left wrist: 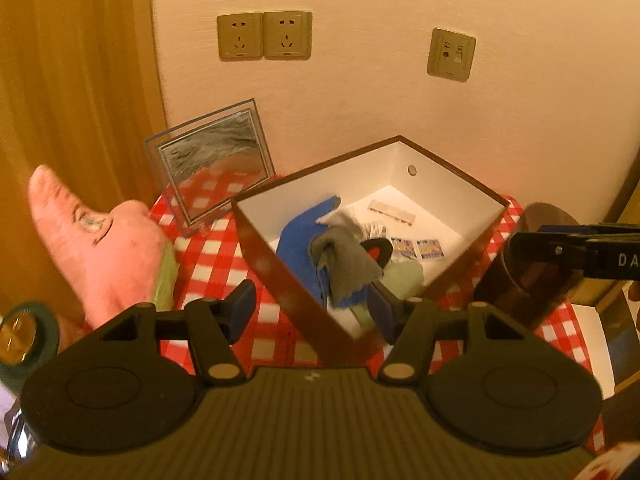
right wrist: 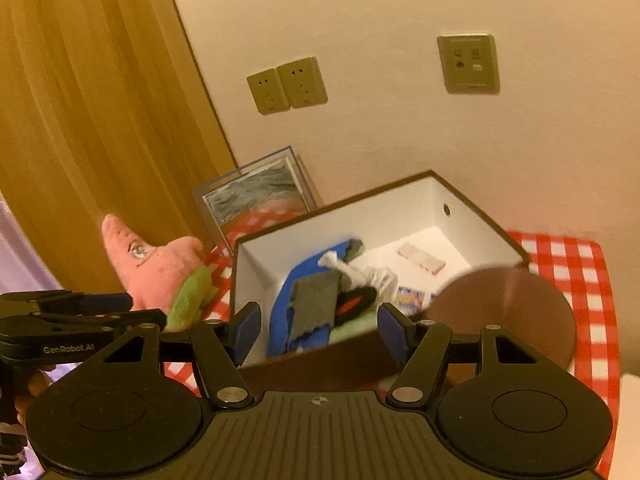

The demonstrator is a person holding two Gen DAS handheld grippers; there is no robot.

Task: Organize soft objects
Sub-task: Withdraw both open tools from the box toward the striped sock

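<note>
A brown box (left wrist: 276, 264) (right wrist: 312, 364) with white inside stands open on the red checked cloth. Inside lie a blue cloth (left wrist: 298, 236) (right wrist: 280, 320), a grey cloth (left wrist: 344, 260) (right wrist: 314, 300), a pale green cloth (left wrist: 408, 276) and small packets (left wrist: 428, 248). A pink star plush (left wrist: 100, 240) (right wrist: 156, 268) with green shorts lies left of the box. My left gripper (left wrist: 314, 304) hovers open over the box's near corner, nothing between its fingers. My right gripper (right wrist: 318, 326) is open above the box's near wall, also holding nothing. Each gripper shows at the edge of the other's view.
A glass picture frame (left wrist: 212, 160) (right wrist: 256, 192) leans against the wall behind the plush. A round brown lid or container (left wrist: 536, 264) (right wrist: 508, 312) stands right of the box. Wall sockets (left wrist: 264, 36) sit above, a curtain (left wrist: 72, 100) hangs at the left.
</note>
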